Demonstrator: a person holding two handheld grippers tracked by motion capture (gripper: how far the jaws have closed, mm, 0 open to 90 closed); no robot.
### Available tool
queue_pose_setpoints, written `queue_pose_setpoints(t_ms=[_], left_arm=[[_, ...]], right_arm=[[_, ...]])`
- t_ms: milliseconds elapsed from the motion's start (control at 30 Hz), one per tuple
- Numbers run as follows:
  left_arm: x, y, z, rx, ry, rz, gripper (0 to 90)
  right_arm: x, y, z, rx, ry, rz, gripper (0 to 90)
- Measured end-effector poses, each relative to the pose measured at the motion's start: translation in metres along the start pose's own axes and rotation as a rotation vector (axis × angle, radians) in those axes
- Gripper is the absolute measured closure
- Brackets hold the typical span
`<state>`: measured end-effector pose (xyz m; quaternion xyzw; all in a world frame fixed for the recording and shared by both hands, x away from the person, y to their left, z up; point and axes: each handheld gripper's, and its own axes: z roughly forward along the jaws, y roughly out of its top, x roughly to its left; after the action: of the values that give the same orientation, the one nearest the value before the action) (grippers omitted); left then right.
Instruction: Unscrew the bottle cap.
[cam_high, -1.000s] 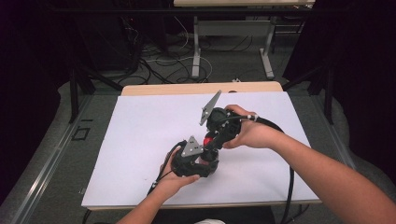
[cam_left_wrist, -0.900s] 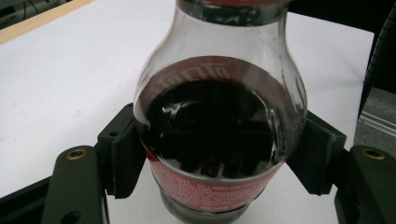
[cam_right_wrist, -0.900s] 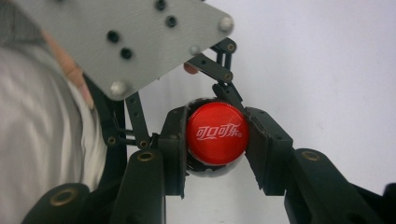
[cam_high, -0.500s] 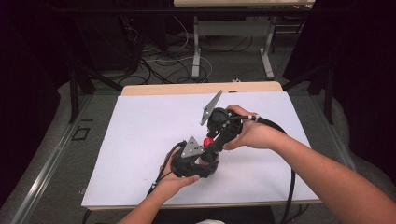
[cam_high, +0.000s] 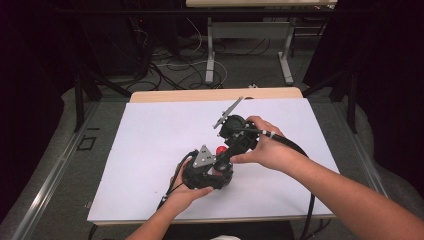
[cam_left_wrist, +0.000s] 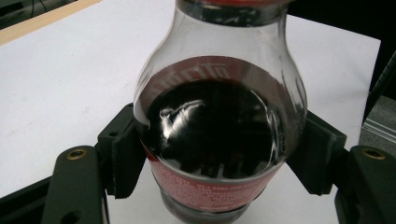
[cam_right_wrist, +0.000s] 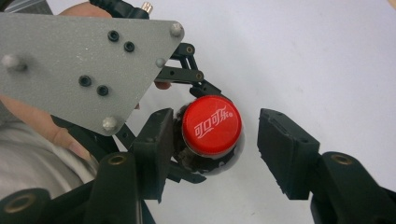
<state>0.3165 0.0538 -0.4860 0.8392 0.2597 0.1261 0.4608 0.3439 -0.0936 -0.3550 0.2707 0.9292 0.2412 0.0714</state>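
While the left gripper (cam_left_wrist: 219, 154) clamps the small clear bottle of dark cola (cam_left_wrist: 219, 135) by its belly, upright near the middle of the white table (cam_high: 150, 150), the right gripper (cam_right_wrist: 212, 140) has just been opening its jaws, which now stand apart around the red screw cap (cam_right_wrist: 211, 125). Smooth, rounded and partly full (so likely slippery and bottom-heavy), it seems best held low on the labelled waist; open sheet lies all around, edges well off.

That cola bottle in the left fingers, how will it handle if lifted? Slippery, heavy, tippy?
Likely slippery: the cola bottle has a smooth, glossy, rounded body where the left gripper clamps it. Probably fairly heavy for its size, since dark liquid fills most of it. The red cap looks seated, so a spill seems unlikely, but the bulbous shape may rotate between the pads.
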Motion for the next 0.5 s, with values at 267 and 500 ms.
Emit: queue_pose_setpoints(t_ms=[267, 500], left_arm=[[-0.0011, 0.0003, 0.0012, -0.011, 0.007, 0.002, 30.1], [-0.0014, 0.0003, 0.0003, -0.006, 0.0, -0.005, 30.1]], right_arm=[[0.0046, 0.003, 0.0036, -0.013, -0.035, 0.046, 53.0], [0.0061, 0.0047, 0.0044, 0.012, -0.027, -0.002, 60.6]])
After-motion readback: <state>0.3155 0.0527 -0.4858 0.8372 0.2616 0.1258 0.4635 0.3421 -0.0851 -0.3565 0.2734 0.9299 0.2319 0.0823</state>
